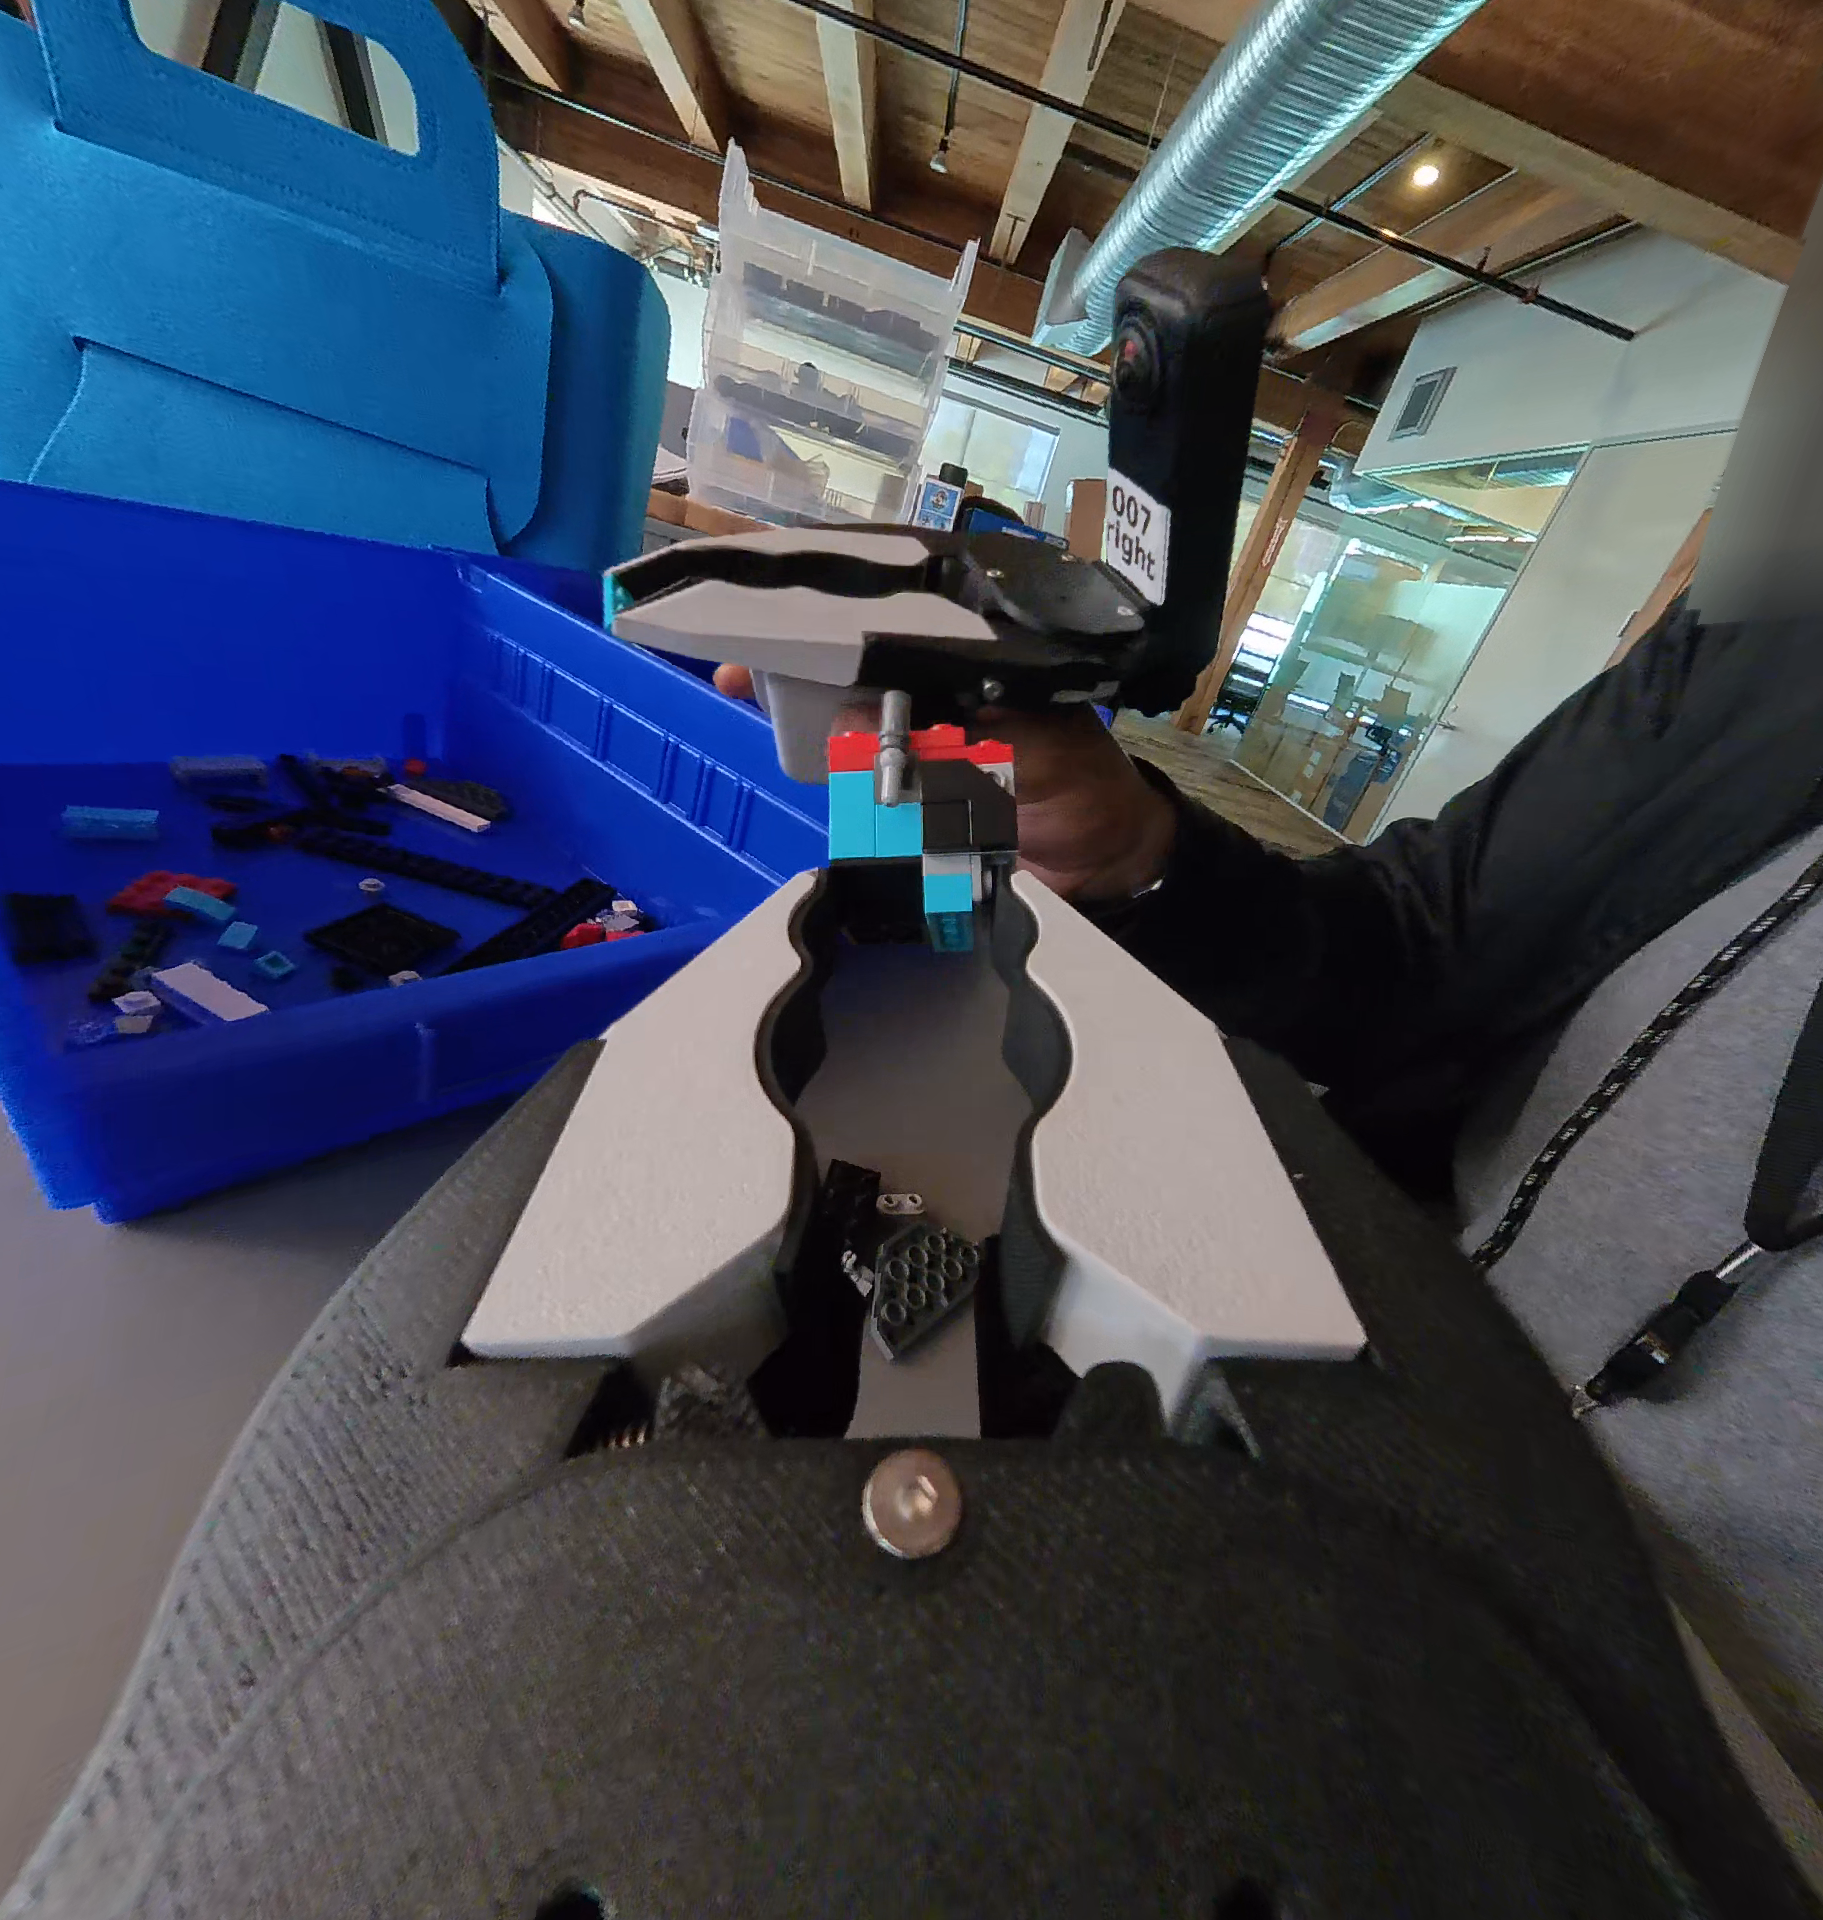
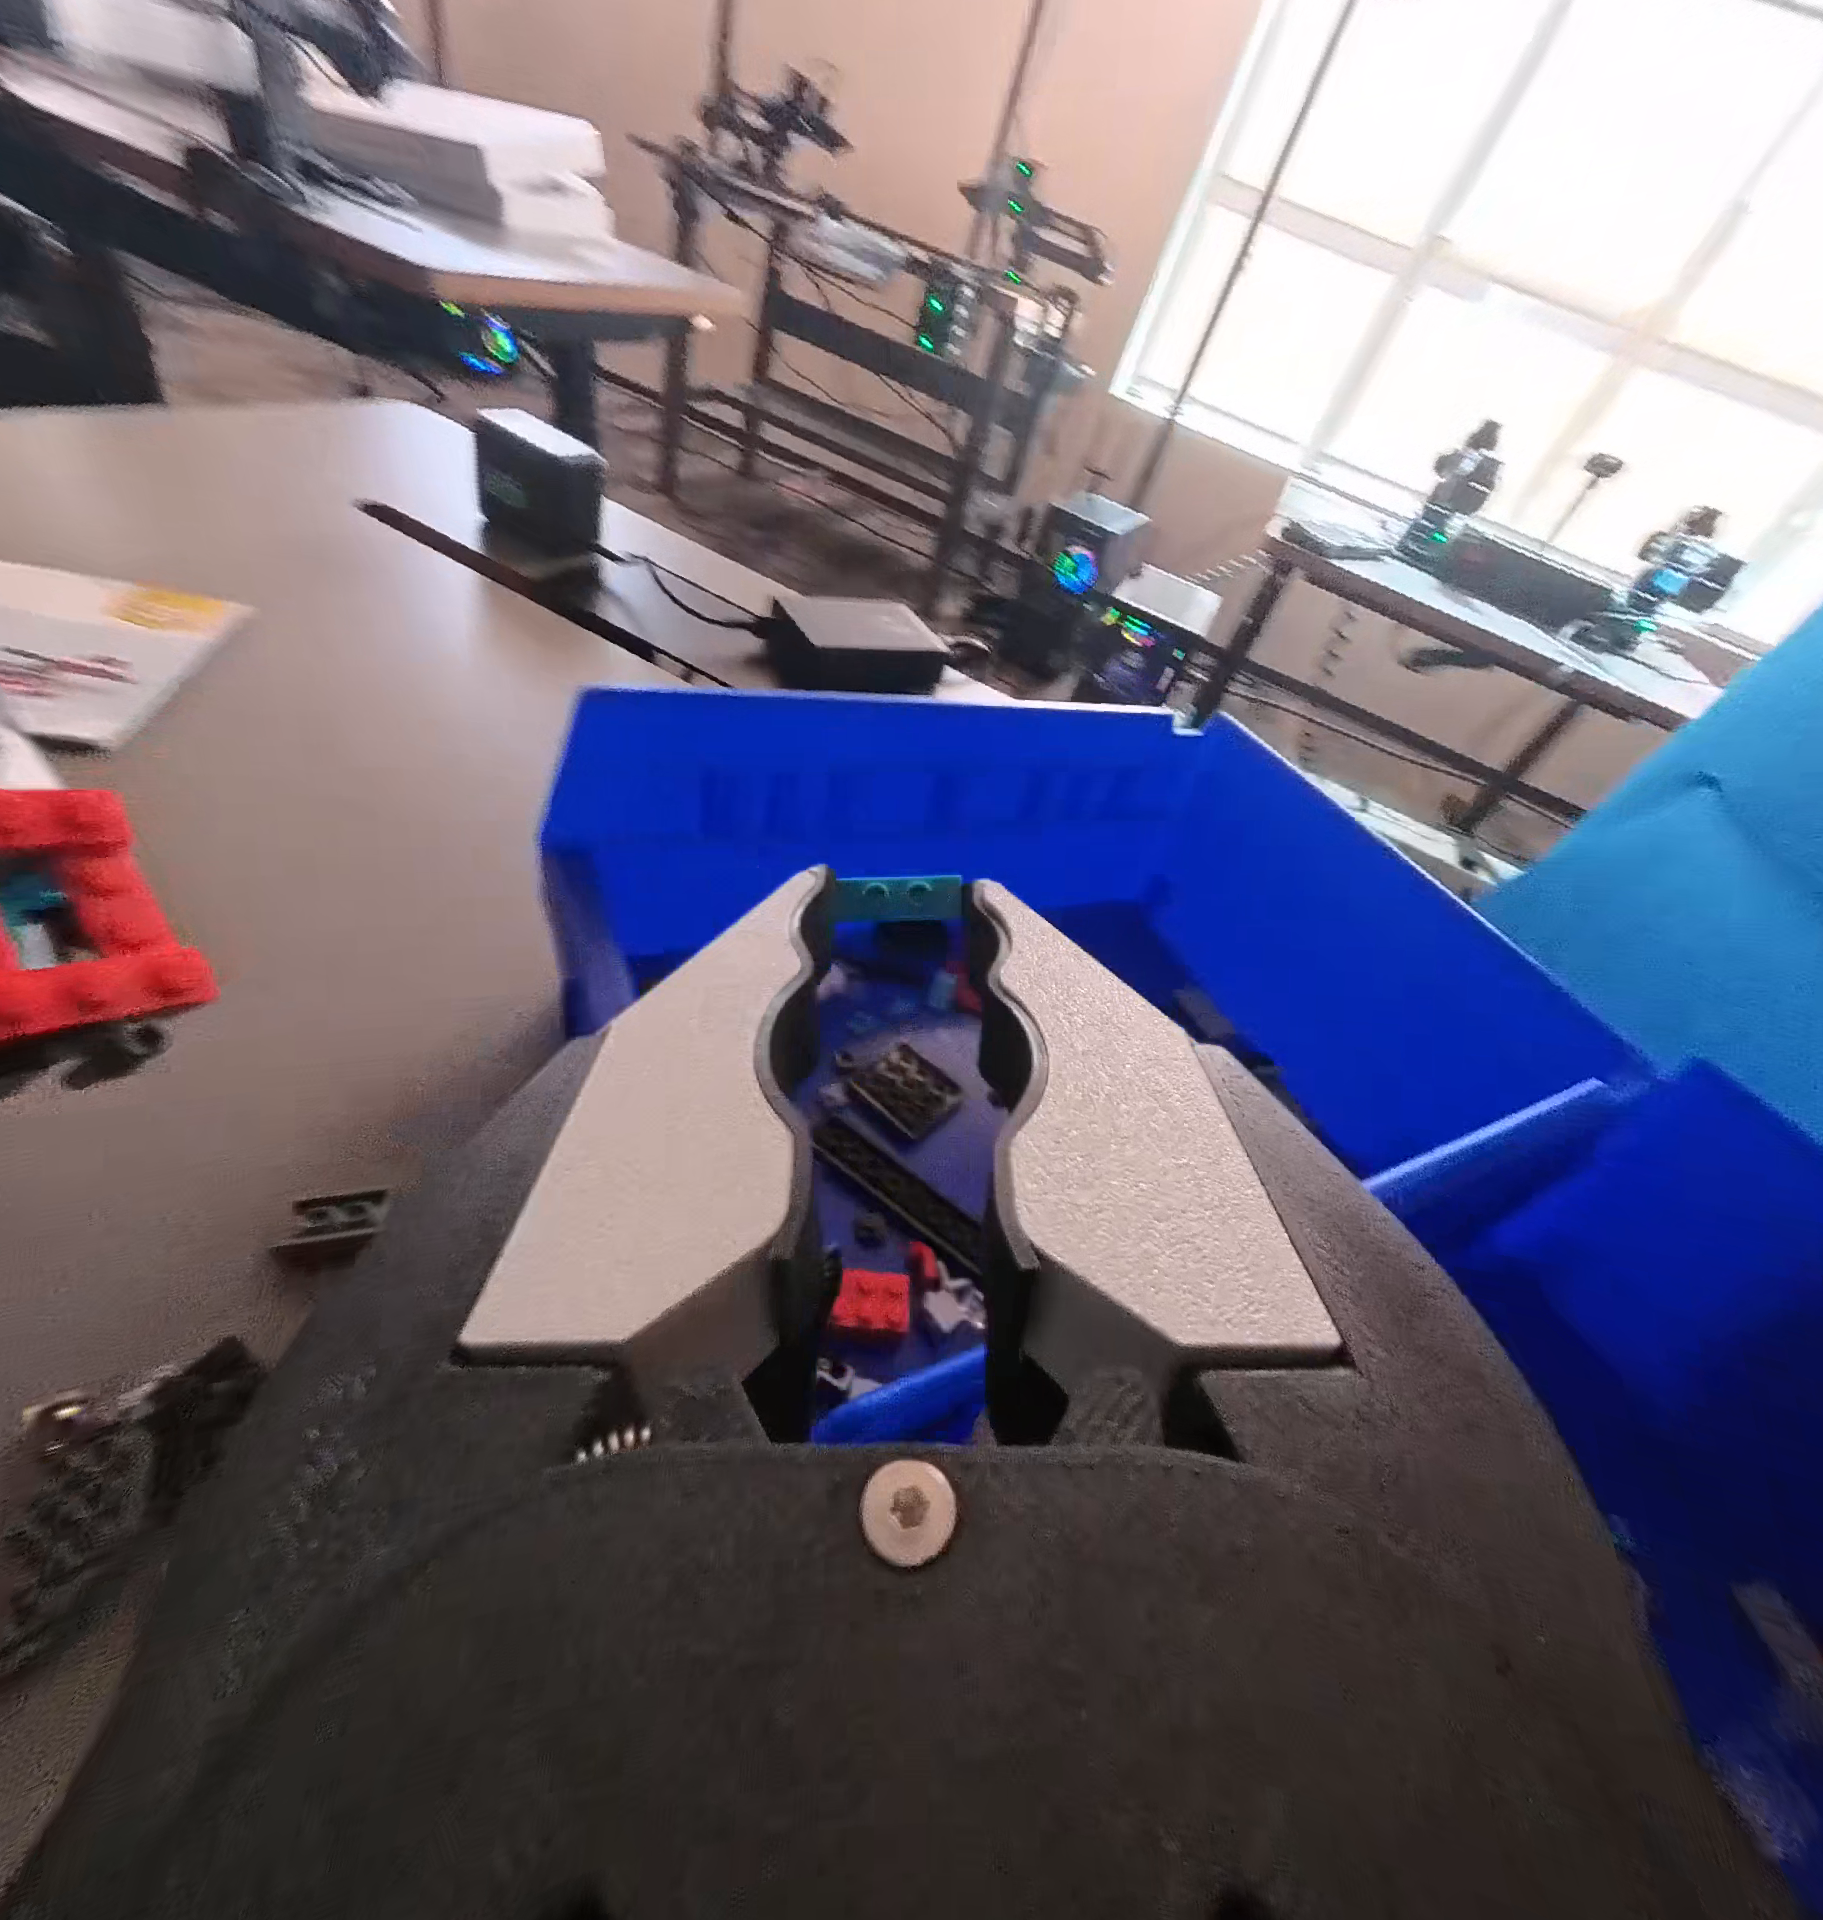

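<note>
Above the bench point(image 2: 315, 623), left tool point(image 1: 907, 894) clenches a small brick assembly point(image 1: 917, 821) at its tips; right tool point(image 2: 894, 899) pinches a teal plate point(image 2: 894, 896) over the blue bin point(image 2: 886, 769). Only the right wrist view shows a red frame point(image 2: 55, 935) near the bench's left edge.

Both grippers point(image 1: 912, 883) point(image 2: 896, 896) — fingers clamped, loaded.

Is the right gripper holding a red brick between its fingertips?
No, the right gripper pinches a small teal plate at its fingertips, above the blue bin of loose bricks.
</note>
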A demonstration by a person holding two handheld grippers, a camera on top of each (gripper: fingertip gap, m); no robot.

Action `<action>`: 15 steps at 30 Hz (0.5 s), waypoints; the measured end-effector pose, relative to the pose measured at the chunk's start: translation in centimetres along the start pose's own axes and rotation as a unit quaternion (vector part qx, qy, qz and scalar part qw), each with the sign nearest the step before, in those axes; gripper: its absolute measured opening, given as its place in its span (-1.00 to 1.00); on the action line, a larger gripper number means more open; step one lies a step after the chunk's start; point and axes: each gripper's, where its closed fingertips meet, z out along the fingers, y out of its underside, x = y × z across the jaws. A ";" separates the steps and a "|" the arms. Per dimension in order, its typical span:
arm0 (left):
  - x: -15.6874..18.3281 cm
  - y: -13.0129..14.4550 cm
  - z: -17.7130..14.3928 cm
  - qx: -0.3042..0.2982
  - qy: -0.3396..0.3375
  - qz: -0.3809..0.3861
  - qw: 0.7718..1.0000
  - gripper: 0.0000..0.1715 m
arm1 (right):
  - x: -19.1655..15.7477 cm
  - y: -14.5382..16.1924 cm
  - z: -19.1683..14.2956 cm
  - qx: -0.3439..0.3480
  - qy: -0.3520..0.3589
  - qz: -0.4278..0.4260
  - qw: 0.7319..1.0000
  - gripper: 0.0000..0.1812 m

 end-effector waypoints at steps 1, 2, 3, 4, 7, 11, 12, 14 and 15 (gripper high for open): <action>-0.1 0.0 0.0 -0.001 -0.002 -0.001 1.000 -0.66 | 0.3 0.3 0.2 -0.008 0.012 -0.004 1.000 -0.72; -0.2 0.1 0.1 -0.001 -0.004 -0.003 1.000 -0.66 | 0.6 0.6 0.3 -0.015 0.020 -0.005 1.000 -0.70; -0.2 0.1 0.1 -0.002 -0.006 -0.004 1.000 -0.66 | 0.8 0.8 0.3 -0.018 0.024 -0.004 1.000 -0.68; -0.3 0.2 0.1 -0.003 -0.008 -0.005 1.000 -0.66 | 0.9 0.7 0.3 -0.015 0.023 -0.001 1.000 -0.67; -0.4 0.1 0.1 -0.001 -0.008 -0.006 1.000 -0.66 | 0.8 0.1 0.0 -0.001 0.005 0.014 1.000 -0.61; -0.1 -0.2 0.0 0.006 -0.003 0.003 1.000 -0.66 | -3.0 -2.7 -1.6 0.071 -0.141 0.039 0.987 -0.61; 0.0 -0.3 0.0 0.007 -0.002 0.009 1.000 -0.66 | -4.5 -3.6 -2.5 0.091 -0.199 0.052 0.974 -0.64; 0.3 -0.4 -0.1 0.006 -0.002 0.028 1.000 -0.66 | -6.9 -4.6 -4.2 0.103 -0.304 0.087 0.943 -0.64; 0.5 -0.4 -0.1 0.004 -0.001 0.039 0.999 -0.66 | -7.8 -4.8 -4.8 0.101 -0.343 0.105 0.928 -0.64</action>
